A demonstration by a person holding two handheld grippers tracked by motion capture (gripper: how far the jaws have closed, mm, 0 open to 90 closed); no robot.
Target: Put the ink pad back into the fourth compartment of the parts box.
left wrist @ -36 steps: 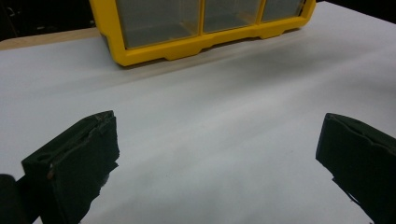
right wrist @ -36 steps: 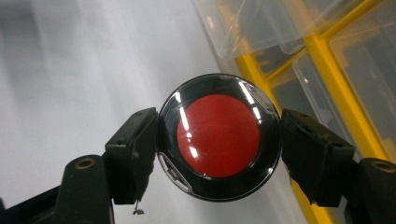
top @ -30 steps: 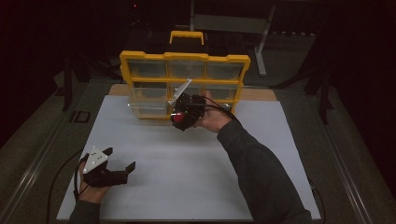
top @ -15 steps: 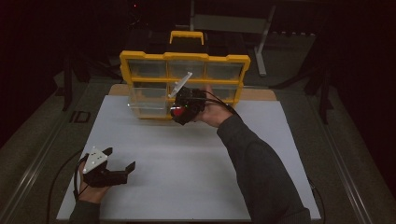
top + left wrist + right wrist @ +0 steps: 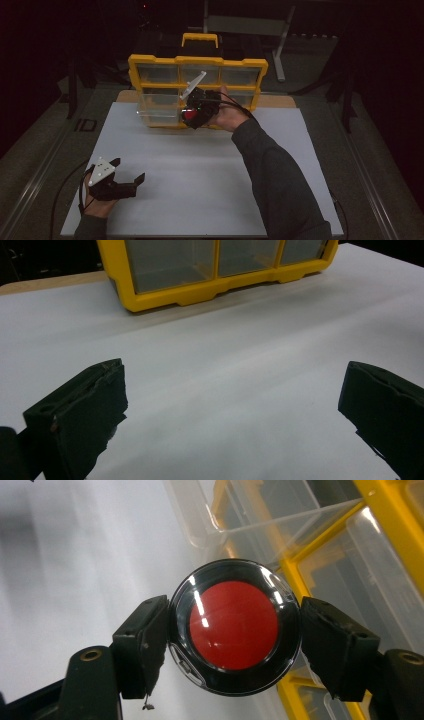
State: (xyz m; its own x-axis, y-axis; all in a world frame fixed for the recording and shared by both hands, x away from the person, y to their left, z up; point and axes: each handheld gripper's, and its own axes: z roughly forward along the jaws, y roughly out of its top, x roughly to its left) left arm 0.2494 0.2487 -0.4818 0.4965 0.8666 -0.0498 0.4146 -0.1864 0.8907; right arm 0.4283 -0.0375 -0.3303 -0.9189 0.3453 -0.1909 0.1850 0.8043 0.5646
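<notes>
Right arm stretched forward across the white table [image 5: 200, 170], right gripper [image 5: 192, 114] held at the yellow drawer organizer [image 5: 150, 62], by its pulled-out clear drawer [image 5: 157, 110]. Jaws clamped on a round red-and-black disc [image 5: 234, 626], one pad each side. Left hand [image 5: 97, 202] low at near left corner; left gripper [image 5: 127, 170] gaping, nothing between jaws

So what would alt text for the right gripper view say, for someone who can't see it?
A round red button with a glossy black rim is clamped between the two black jaws of the right gripper. Behind it, a clear drawer stands pulled out of a yellow organizer above a white table.
</notes>
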